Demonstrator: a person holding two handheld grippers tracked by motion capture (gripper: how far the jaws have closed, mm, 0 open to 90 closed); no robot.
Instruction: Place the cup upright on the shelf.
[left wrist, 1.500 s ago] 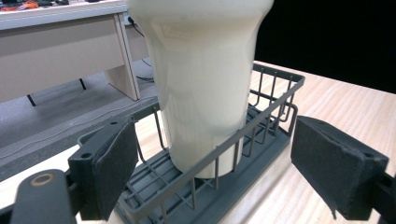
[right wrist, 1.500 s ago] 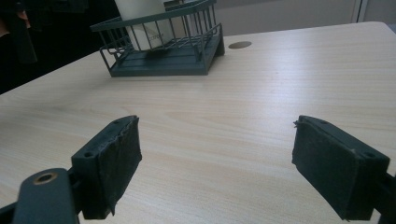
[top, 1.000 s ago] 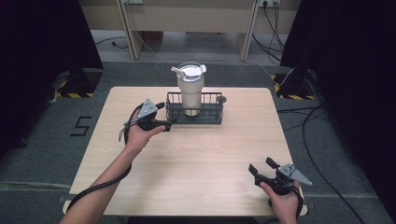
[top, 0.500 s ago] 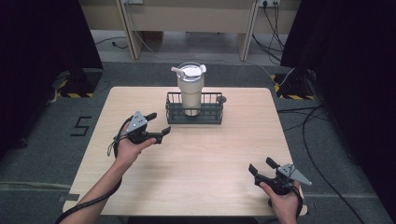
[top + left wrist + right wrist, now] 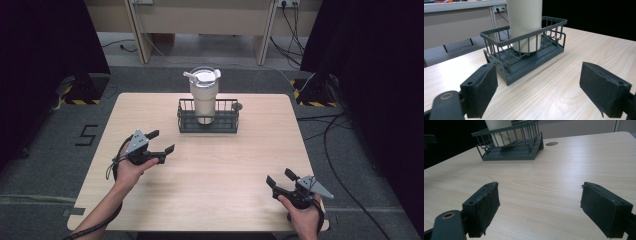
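The right gripper (image 5: 281, 180) sits at the table's (image 5: 225, 170) near right corner, fingers (image 5: 484, 207) wide and empty. Farther in on the left, the left gripper (image 5: 161, 141) hovers with fingers (image 5: 482, 90) wide, holding nothing. The basket (image 5: 208, 122) lies ahead of them, apart, near the far edge. A cup (image 5: 204, 95) stands upright inside it.

Cream tumbler (image 5: 204, 98) with clear lid, standing in a dark grey-green wire basket (image 5: 186, 121). Tabletop (image 5: 225, 165): pale wood grain with fine lengthwise streaks. Left gripper (image 5: 161, 143) and right gripper (image 5: 281, 178): black jaws, grey top plates. Floor beyond the basket: grey, with yellow-black hazard stripes.
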